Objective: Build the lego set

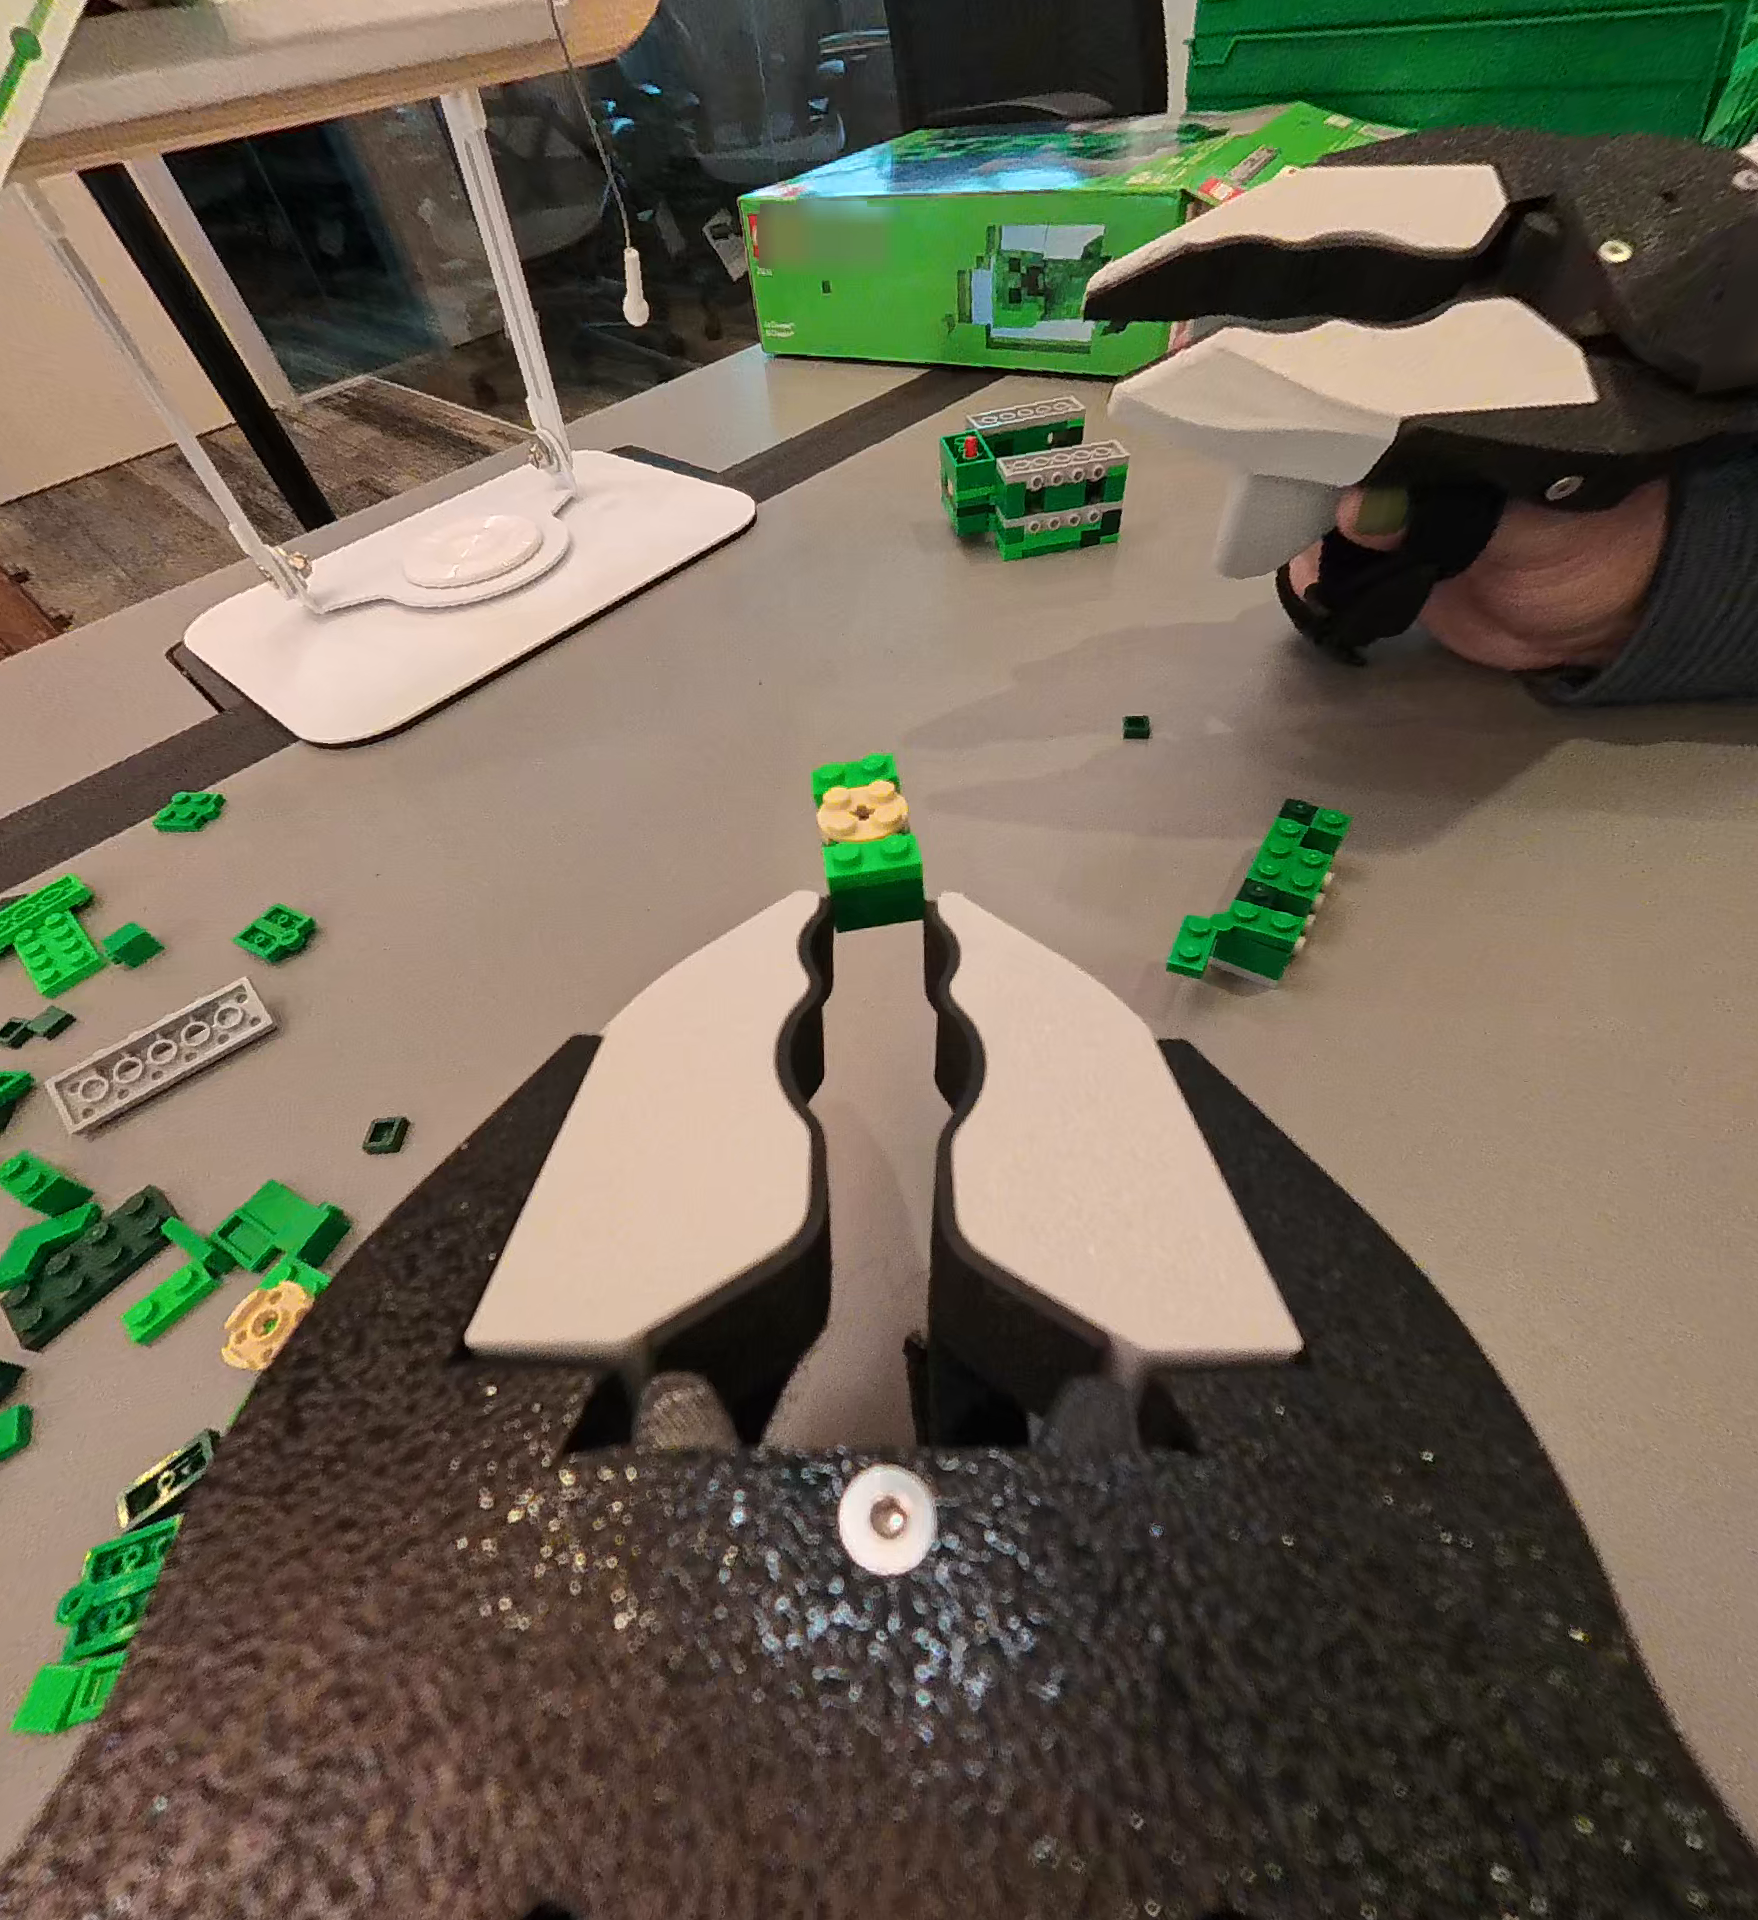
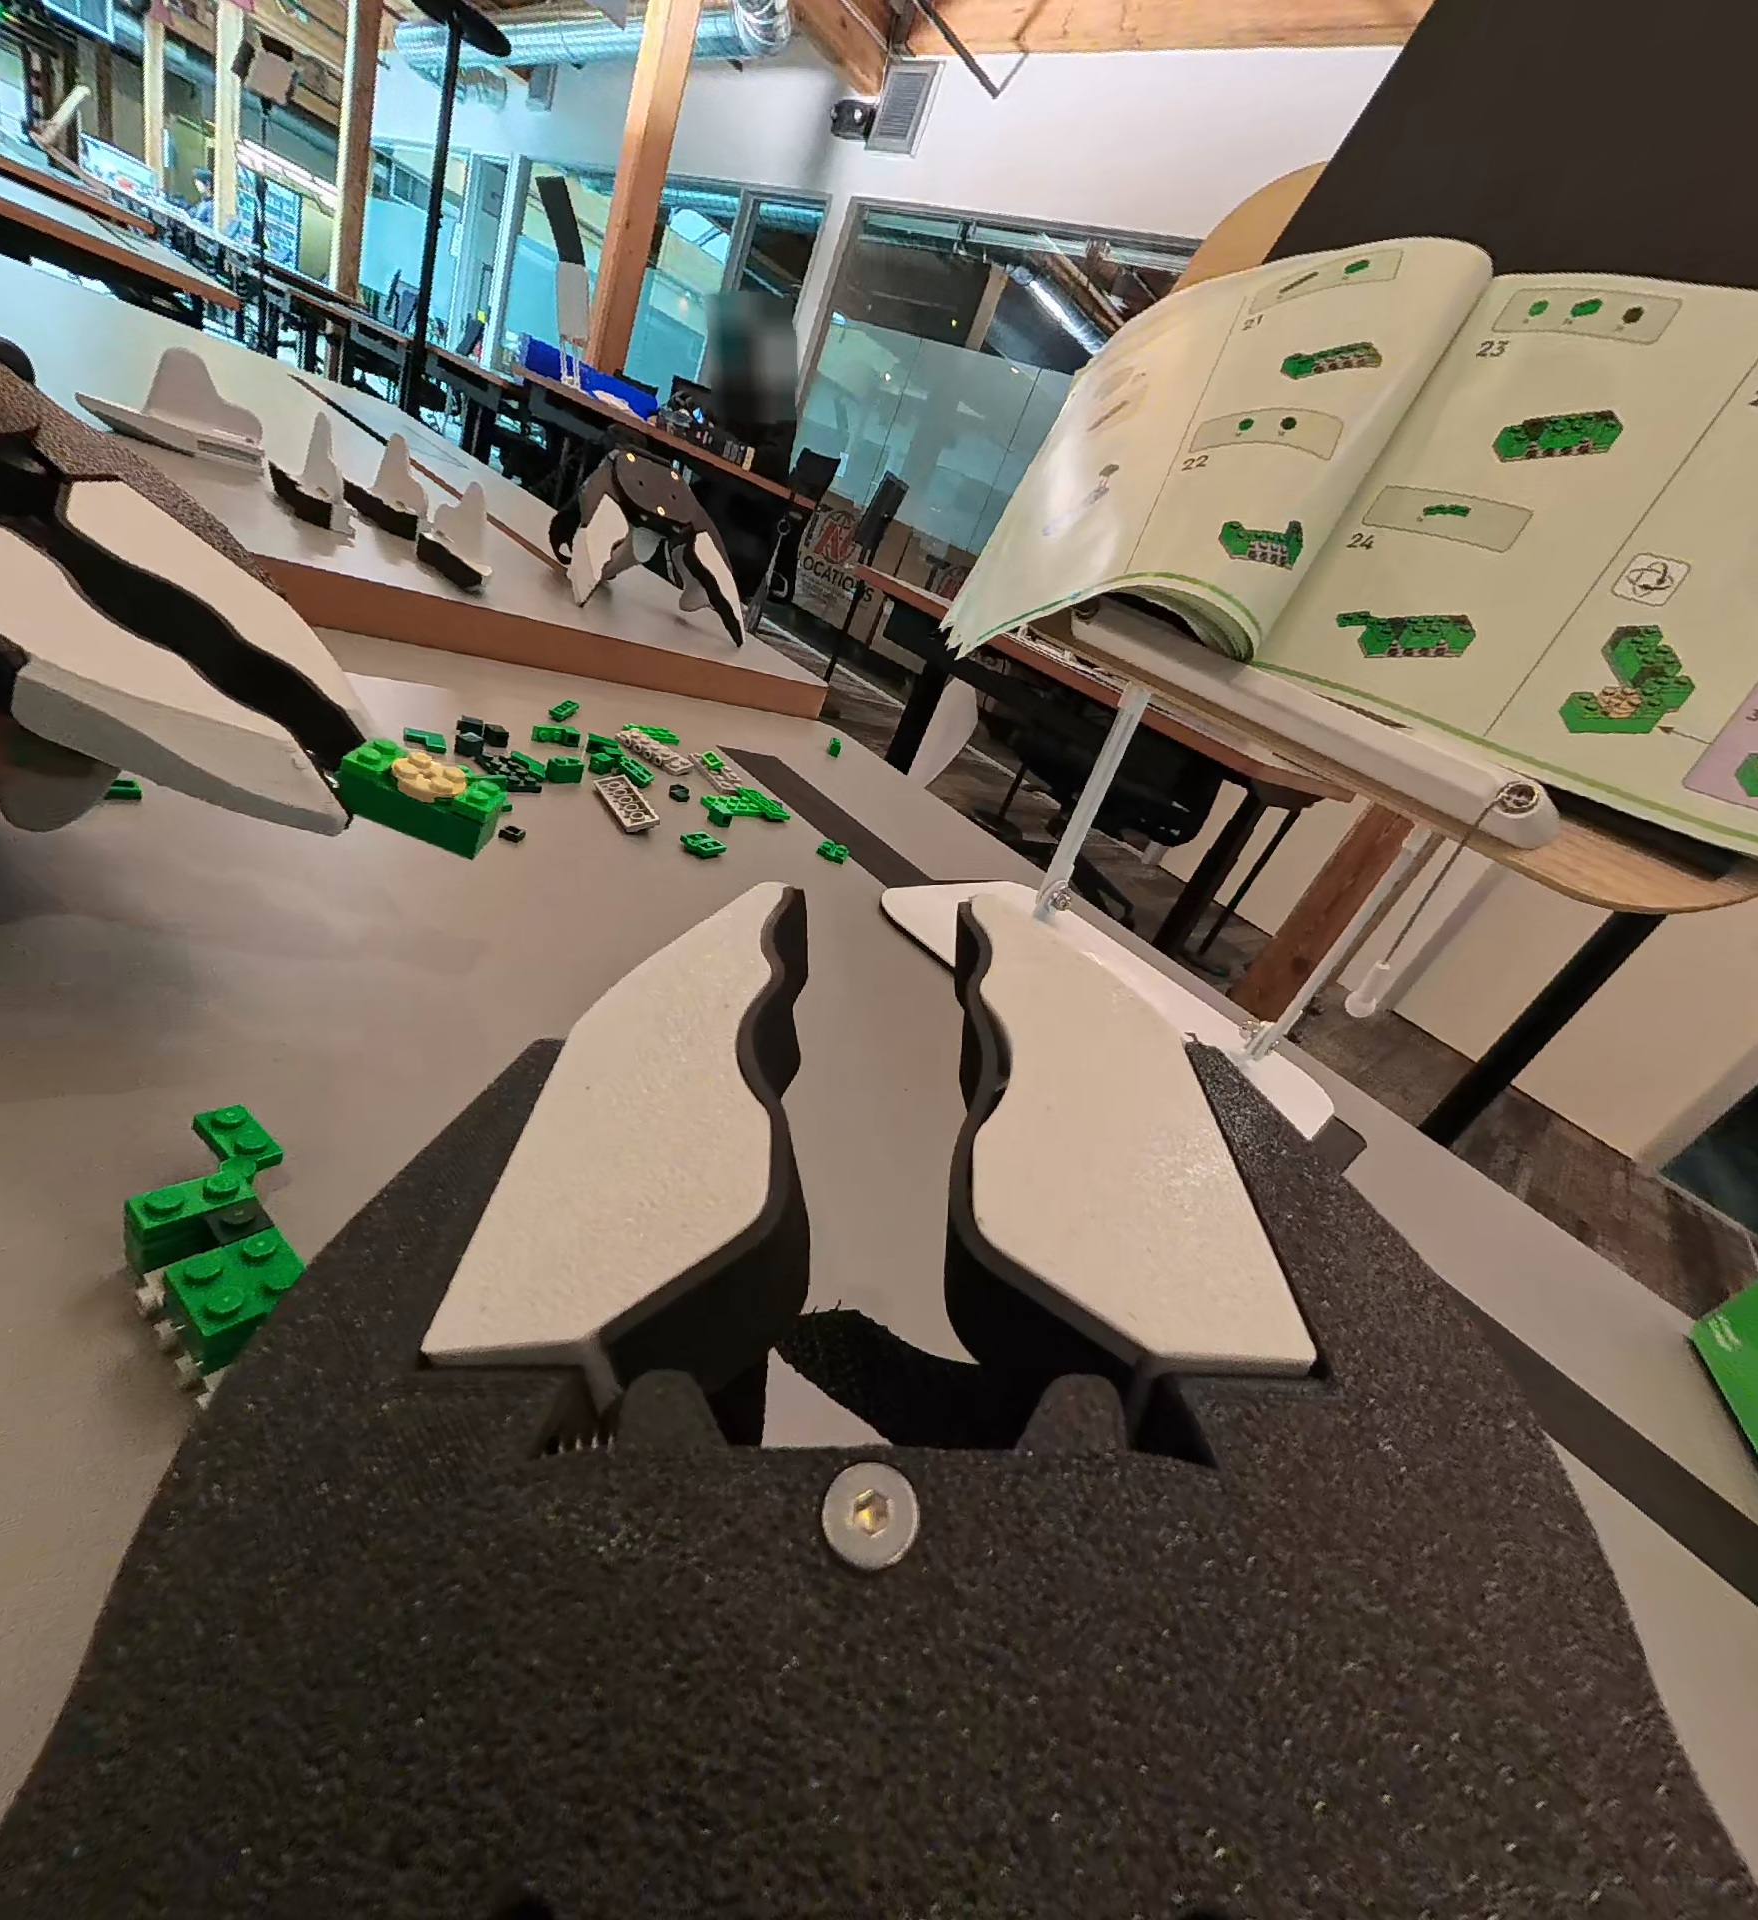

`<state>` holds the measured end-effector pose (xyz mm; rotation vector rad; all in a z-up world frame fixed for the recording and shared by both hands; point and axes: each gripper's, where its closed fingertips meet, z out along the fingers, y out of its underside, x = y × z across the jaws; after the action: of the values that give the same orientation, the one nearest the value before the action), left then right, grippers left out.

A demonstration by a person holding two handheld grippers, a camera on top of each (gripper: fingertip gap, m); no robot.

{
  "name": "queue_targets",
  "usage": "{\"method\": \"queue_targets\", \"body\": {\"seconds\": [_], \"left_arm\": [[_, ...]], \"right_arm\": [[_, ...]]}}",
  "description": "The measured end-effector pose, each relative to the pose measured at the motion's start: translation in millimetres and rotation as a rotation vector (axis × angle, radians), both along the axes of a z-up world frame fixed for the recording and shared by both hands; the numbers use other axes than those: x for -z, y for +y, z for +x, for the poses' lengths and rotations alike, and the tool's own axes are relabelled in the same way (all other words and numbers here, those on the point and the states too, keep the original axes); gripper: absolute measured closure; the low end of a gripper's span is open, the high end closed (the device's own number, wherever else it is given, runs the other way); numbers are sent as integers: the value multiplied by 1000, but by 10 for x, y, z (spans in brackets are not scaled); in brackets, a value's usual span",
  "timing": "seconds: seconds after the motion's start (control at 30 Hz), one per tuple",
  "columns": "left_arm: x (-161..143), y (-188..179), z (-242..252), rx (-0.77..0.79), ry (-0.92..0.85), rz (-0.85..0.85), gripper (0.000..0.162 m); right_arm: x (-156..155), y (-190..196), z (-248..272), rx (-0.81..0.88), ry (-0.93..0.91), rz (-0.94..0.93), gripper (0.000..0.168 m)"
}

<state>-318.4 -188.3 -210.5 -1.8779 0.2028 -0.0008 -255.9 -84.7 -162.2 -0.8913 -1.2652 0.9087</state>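
Note:
My left gripper (image 1: 877, 909) is shut on the near end of a small green brick assembly (image 1: 870, 842) with a tan round plate on top. In the right wrist view the same assembly (image 2: 423, 790) hangs a little above the grey table in the left gripper's fingertips (image 2: 314, 790). My right gripper (image 2: 885, 909) is open and empty, raised above the table. It also shows at the upper right of the left wrist view (image 1: 1103, 348), in a person's hand. A stepped green assembly (image 1: 1259, 904) lies on the table, just left of my right gripper (image 2: 215, 1236).
Several loose green, grey and tan pieces (image 1: 127, 1091) lie at the left. A built green-and-grey block (image 1: 1036, 483) and the green set box (image 1: 968, 260) stand at the back. A tiny dark green piece (image 1: 1137, 726) lies alone. The open instruction booklet (image 2: 1426, 468) rests on a white stand (image 1: 459, 592). My hands' fingertips stand some 15 cm from each other. The tiny dark green piece (image 1: 1137, 726) is about 10 cm from my right fingertips.

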Motion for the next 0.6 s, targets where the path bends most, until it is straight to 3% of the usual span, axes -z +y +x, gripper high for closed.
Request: {"method": "queue_targets", "body": {"seconds": [0.03, 0.6], "left_arm": [[3, 1, 2, 1, 2, -2, 146], [18, 4, 23, 10, 17, -11, 146]], "right_arm": [[1, 0, 0, 0, 0, 1, 142], [28, -18, -11, -8, -19, 3, 146]]}}
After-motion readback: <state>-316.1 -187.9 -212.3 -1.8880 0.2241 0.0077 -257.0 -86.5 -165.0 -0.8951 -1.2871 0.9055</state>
